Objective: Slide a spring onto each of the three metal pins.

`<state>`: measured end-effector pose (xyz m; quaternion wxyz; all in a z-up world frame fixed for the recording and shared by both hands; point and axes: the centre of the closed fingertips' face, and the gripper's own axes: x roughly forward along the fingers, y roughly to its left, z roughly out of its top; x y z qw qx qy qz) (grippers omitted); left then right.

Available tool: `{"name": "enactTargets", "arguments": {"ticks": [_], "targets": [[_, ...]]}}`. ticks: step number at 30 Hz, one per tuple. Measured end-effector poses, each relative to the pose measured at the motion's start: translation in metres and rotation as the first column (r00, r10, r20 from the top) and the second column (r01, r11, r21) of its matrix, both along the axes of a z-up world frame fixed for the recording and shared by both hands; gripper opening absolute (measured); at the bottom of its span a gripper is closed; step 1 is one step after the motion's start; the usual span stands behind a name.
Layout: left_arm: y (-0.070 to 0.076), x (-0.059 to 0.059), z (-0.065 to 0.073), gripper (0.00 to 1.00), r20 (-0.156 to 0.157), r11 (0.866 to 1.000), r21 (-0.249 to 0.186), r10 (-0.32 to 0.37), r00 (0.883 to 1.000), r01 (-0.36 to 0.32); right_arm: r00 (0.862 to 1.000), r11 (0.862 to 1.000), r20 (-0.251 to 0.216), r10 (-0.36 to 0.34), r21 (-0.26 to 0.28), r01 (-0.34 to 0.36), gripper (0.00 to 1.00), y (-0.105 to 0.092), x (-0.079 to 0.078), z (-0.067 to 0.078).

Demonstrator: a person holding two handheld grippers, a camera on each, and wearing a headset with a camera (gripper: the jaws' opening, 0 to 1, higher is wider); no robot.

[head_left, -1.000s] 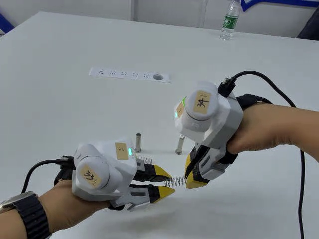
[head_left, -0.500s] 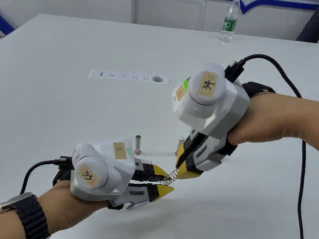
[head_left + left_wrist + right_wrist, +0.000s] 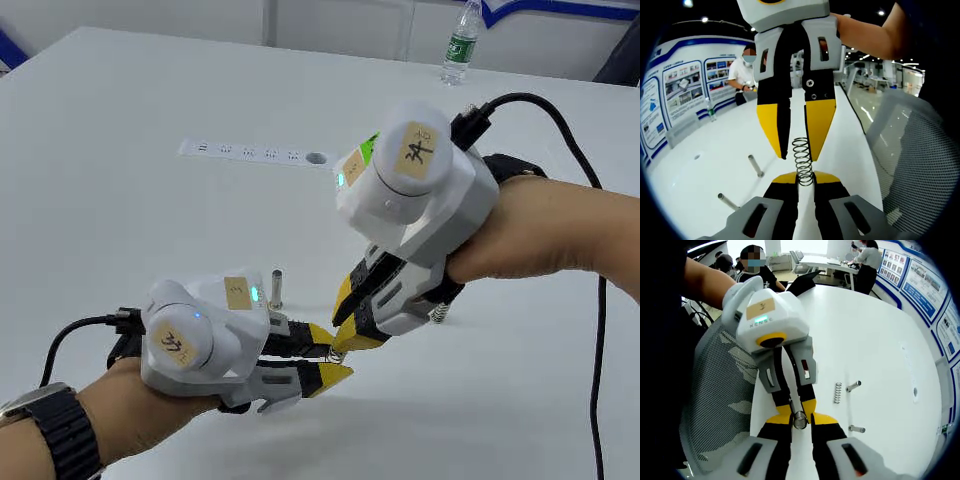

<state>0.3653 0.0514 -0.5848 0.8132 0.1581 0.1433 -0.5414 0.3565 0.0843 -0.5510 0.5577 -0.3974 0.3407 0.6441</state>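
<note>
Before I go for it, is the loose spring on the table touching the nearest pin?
Apart. The right gripper view shows bare table between the loose spring and that pin.

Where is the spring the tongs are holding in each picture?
Head view: the spring sits just below centre, mostly hidden.
Left gripper view: the spring is at centre.
Right gripper view: the spring is at bottom centre.
Shared landmark: the metal pins.

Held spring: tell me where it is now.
Left gripper view, centre: the spring is held between the left claw and right claw, right of two pins.
</note>
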Motion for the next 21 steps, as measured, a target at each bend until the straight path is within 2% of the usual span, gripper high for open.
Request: {"name": "enactTargets", "arguments": {"ticks": [12,14,21], "targets": [[-0.0001,0.0032,0.0008,0.1,-0.015,1.0,-0.024,0.011,1.0,-0.012,1.0,1.0,-0.013,-0.009,0.002,0.009,0.15,-0.0041,-0.0012,-0.0059],[-0.0004,0.0039,0.0025,0.1,-0.026,0.999,-0.043,0.017,1.0,-0.018,1.0,1.0,-0.008,-0.007,-0.002,0.007,0.14,-0.0053,-0.0001,-0.0071],[-0.0001,0.0066,0.0038,0.1,-0.023,0.999,-0.046,0.026,0.999,-0.027,1.0,1.0,0.001,-0.011,0.004,0.011,0.12,-0.0037,0.0036,-0.0061]]}}
